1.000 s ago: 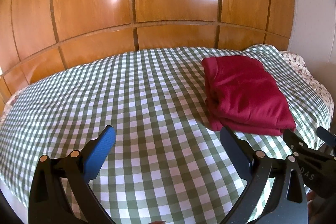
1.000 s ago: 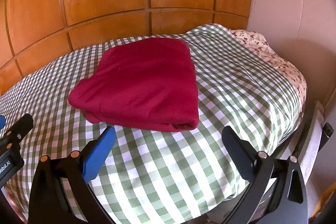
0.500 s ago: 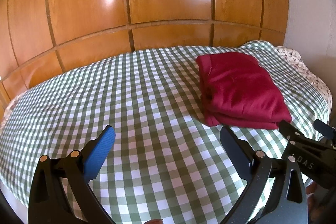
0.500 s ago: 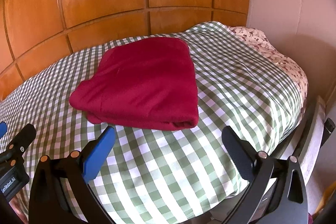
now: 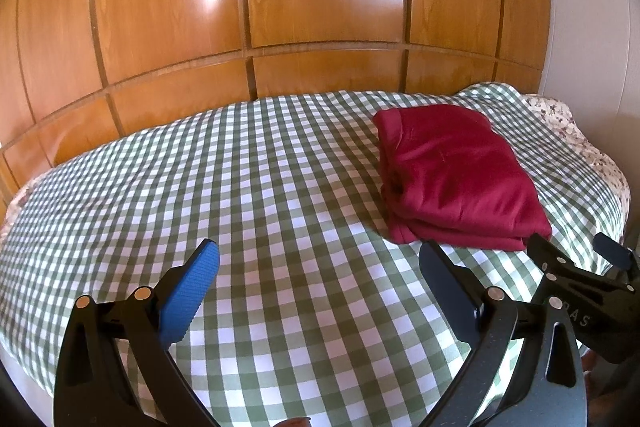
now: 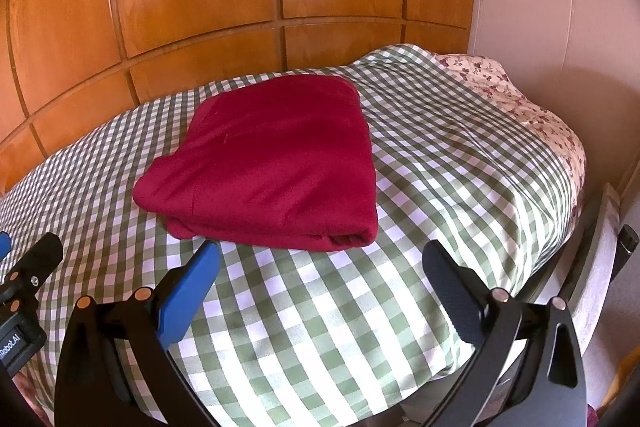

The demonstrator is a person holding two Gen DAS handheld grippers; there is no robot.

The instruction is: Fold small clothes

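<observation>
A folded dark-red garment lies mid-frame on the green-checked bedcover. Left tongs and right tongs gape empty at bottom.

Left tongs and right tongs both gape wide, empty.
</observation>
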